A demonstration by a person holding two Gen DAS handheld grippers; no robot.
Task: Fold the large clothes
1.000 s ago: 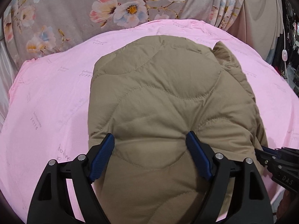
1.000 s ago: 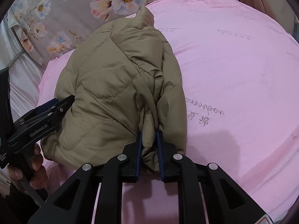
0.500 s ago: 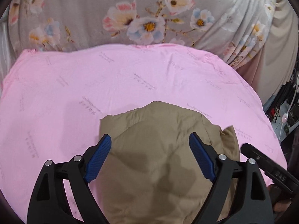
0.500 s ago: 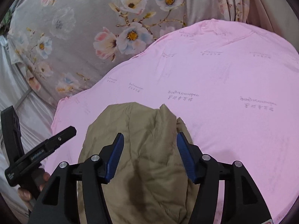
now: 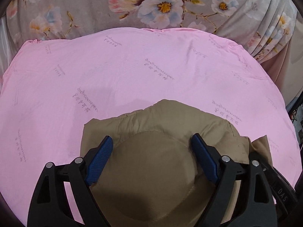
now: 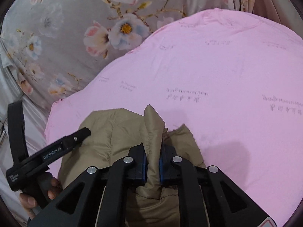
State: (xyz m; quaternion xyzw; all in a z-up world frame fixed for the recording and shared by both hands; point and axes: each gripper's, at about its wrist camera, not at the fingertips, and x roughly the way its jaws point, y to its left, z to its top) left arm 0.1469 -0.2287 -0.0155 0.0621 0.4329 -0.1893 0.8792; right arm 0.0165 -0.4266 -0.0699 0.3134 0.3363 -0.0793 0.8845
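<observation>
A khaki quilted padded jacket point(image 5: 151, 170) lies bunched on a pink bed sheet printed with faint lines of script point(image 5: 132, 71), at the near edge of the bed, close under both cameras. Behind the sheet hangs a grey fabric with large pale flowers point(image 5: 151, 5).

In the left wrist view the left gripper point(image 5: 151, 151) has its black arms spread, its blue-padded jaws standing wide apart on either side of a rounded quilted bulge of the jacket. The bulge fills the gap between them; whether the pads press on it cannot be told. A thin flap of the jacket sticks out to the right, beside a black part of the other tool at the picture's edge.

In the right wrist view the right gripper point(image 6: 151, 162) is closing: its jaws are nearly together and clamped on a narrow vertical fold of the jacket, which rises in a pointed ridge above the pads. To the left, the left gripper shows as a black bar over the jacket's edge, and the person's left hand point(image 6: 36, 194) grips its handle low in the corner.
</observation>
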